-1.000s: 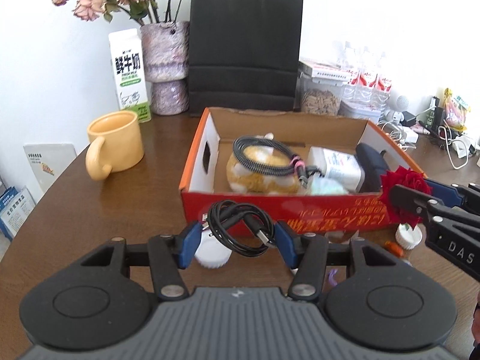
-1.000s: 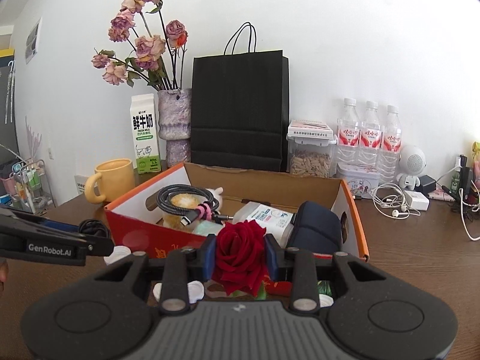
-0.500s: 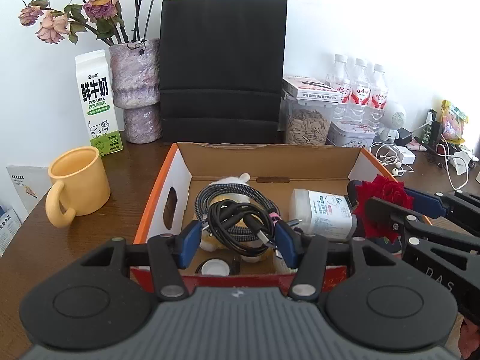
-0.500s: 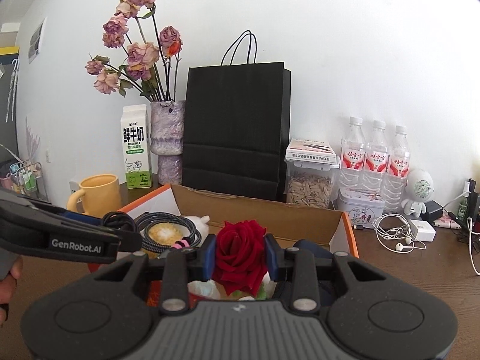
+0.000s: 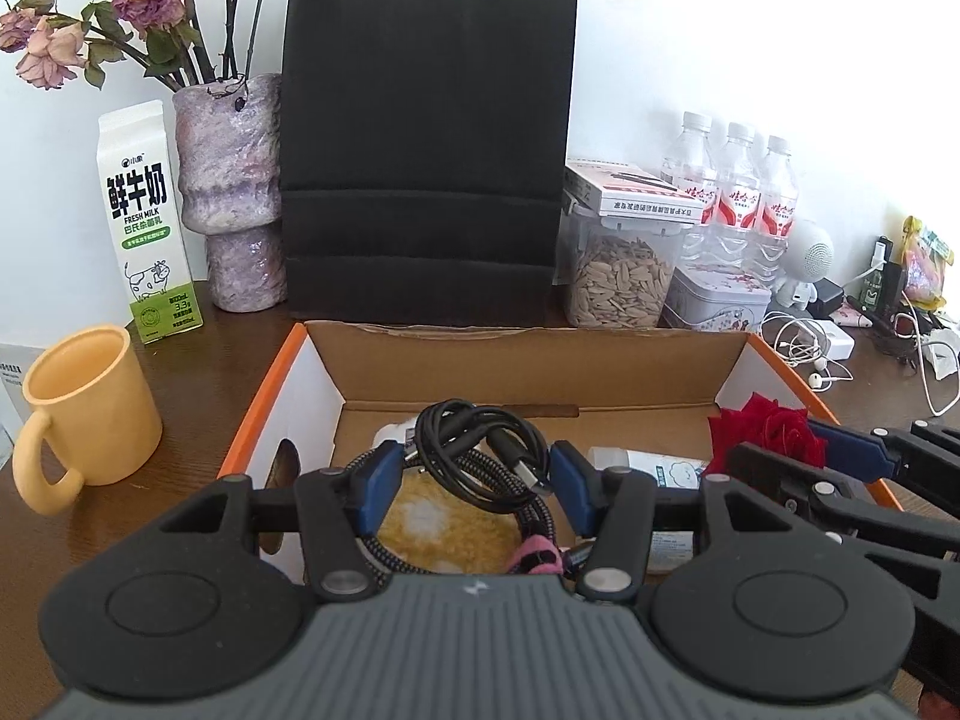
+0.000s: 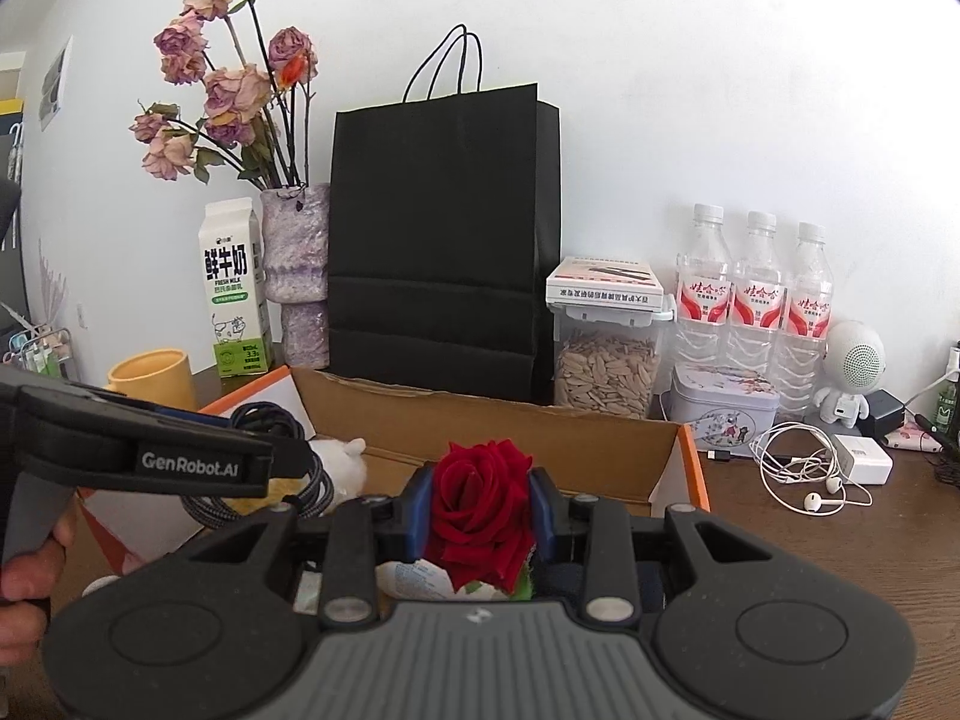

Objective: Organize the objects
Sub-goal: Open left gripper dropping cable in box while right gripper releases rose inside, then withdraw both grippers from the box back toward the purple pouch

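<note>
From the left wrist view, the left gripper (image 5: 468,471) has its blue fingers (image 5: 377,483) clenched on a coiled black USB cable (image 5: 480,456), carried over the open cardboard box (image 5: 522,360) with the orange rim. Directly beneath hangs what is already inside: a thicker braided cable (image 5: 534,519) looped over a yellow plush toy (image 5: 447,531), and a white bottle (image 5: 654,468) lying on its side to the right. The right gripper (image 5: 840,468) comes in from the right edge with a red rose (image 5: 765,429) at its tip, above the box's right wall. A yellow mug (image 5: 84,408) and a milk carton (image 5: 147,222) stand on the tabletop (image 5: 204,372) to the left, apart from the box.

To do this well, I'd say the cable should go lower before the fingers let go, so the coil settles on the plush rather than springing open, and it should land clear of the pink strap on the braided cable.

From the right wrist view, the right gripper (image 6: 480,510) grips the rose (image 6: 483,516) by its bloom, fingers pressed on both sides, over the near right part of the box (image 6: 600,432). The left gripper (image 6: 198,456) crosses in from the left, close by. The bloom looks soft, so a gentle release low in a free spot near the bottle would suit, with one hand moving at a time to avoid a knock.
</note>
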`<state>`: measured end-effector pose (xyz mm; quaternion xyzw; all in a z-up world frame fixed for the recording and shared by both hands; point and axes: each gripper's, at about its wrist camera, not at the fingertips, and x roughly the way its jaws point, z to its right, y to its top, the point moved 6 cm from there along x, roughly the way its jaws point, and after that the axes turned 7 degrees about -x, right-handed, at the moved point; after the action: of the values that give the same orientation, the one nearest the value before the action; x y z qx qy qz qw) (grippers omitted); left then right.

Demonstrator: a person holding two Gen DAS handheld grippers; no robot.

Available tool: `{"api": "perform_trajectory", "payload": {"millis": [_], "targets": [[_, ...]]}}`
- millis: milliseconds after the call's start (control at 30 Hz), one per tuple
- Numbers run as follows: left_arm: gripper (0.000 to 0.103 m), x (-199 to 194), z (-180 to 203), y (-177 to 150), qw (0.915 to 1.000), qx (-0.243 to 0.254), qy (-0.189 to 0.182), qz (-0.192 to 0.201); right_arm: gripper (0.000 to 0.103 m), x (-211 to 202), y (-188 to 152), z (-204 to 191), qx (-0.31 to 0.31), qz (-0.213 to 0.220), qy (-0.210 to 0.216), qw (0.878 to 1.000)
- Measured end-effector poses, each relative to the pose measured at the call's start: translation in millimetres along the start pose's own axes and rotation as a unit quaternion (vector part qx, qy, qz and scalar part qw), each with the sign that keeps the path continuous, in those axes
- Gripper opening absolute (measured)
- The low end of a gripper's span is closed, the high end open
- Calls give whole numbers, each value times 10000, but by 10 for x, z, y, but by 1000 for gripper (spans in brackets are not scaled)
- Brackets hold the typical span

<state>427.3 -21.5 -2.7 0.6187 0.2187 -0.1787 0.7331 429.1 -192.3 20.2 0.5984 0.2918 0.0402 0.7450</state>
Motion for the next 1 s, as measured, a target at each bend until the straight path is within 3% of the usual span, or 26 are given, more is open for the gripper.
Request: {"api": "perform_trajectory", "payload": {"millis": [67,100,167,200,233,267,333,667,1000], "targets": [[58,57,-21,14,10000,4,40,-17,33,65,-14,2,-19,-53,22,10000],[65,75,-36,11,10000,19,55,-27,33,95,-22,-4,-34,-82,33,10000],[85,85,-57,0,10000,32,7,-53,42,130,-46,-5,-26,-158,43,9999],[103,79,-64,-4,10000,16,18,-46,46,142,-68,-6,-17,-225,55,9997],[103,59,-70,-2,10000,19,74,38,59,149,-86,-3,9,-275,44,9996],[103,50,-72,1,9999,44,115,81,82,153,-100,-1,26,-315,22,9995],[103,46,-73,0,9999,44,129,35,103,152,-114,-2,24,-334,-41,9994],[103,-10,-95,-3,9999,-37,152,54,103,130,-122,-30,-37,-359,-102,9993],[103,-357,-149,-126,9997,-191,64,102,103,-93,-153,-154,-70,-307,-129,9994]]}}
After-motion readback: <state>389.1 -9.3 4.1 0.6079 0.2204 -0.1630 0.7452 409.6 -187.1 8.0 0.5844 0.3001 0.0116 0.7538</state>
